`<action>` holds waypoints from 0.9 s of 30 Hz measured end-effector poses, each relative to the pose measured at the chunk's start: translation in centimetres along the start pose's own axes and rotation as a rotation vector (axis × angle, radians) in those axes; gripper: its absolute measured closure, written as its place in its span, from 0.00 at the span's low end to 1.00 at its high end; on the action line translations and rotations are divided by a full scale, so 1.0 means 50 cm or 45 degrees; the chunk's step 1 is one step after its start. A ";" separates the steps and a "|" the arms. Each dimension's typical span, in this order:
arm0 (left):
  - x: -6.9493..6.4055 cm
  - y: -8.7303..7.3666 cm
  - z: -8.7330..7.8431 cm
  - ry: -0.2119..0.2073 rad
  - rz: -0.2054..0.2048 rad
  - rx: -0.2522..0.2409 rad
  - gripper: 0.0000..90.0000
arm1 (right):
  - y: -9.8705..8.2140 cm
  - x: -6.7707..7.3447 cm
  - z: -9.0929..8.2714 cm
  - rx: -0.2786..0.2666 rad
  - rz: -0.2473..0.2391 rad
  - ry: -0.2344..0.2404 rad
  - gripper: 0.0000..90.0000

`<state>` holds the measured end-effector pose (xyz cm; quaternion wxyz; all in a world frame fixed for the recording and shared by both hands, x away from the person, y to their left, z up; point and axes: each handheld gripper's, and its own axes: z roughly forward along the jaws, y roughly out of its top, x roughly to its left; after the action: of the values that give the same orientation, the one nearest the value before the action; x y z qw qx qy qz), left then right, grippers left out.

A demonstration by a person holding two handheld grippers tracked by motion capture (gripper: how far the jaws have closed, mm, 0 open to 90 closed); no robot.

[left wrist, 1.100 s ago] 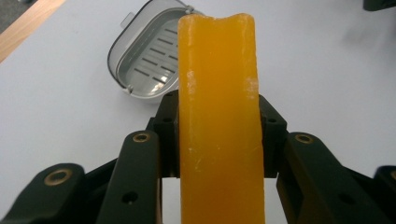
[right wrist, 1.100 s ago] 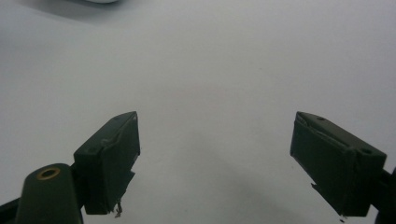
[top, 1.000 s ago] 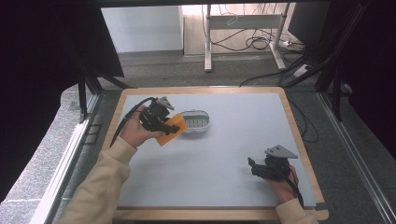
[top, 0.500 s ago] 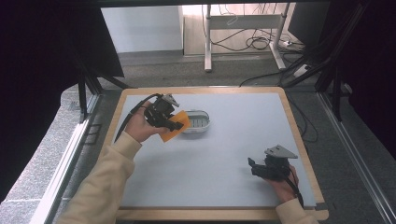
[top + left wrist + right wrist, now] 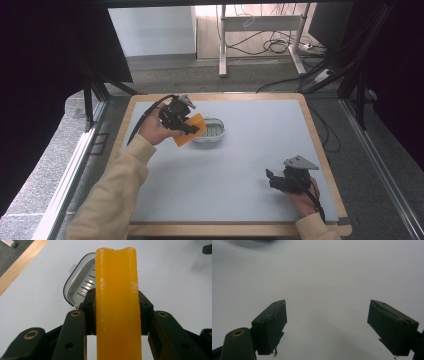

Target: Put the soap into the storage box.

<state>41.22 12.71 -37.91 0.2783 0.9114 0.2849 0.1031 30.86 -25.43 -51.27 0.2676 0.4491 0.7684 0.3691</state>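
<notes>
- Left tongs (image 5: 192,127) sit near the bench's (image 5: 240,200) far-left corner, held up off the surface in the person's left hand (image 5: 152,131); cable loops back over the wrist toward the left edge.
- I read them as clamped on an orange slab (image 5: 189,131). In the left gripper view the slab (image 5: 117,305) runs up the middle between both jaws, each jaw pressed flat to a side; its top end is slightly notched and its edges look waxy and worn.
- Slab is tilted in the high view, its far corner overlapping the near-left rim of a small grey-white dish (image 5: 210,131).
- Dish rests on the bench just right of the left tongs, toward the far edge. Left gripper view shows the dish (image 5: 78,286) behind the slab: rounded corners, slotted floor, a small tab on its rim.
- Middle of the bench is bare pale-grey surface with a wooden border.
- Right tongs (image 5: 272,179) sit near the near-right corner, low over the bench, in the person's right hand (image 5: 302,197); grey three-cornered plate on top.
- Right gripper view: the right tongs (image 5: 327,327) stand wide apart, nothing between them, plain bench beneath.
</notes>
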 end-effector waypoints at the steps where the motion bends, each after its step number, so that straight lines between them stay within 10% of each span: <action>1: 0.001 0.001 0.001 0.001 0.003 0.005 0.69 | 0.000 0.000 0.000 0.000 0.002 0.000 0.18; 27: 0.018 0.043 0.044 -0.023 0.086 0.040 0.69 | 0.000 0.000 -0.001 -0.006 -0.007 -0.005 0.18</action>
<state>43.71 10.78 -38.51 0.2630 0.9257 0.2529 0.0998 30.85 -25.46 -51.25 0.2711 0.4470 0.7684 0.3692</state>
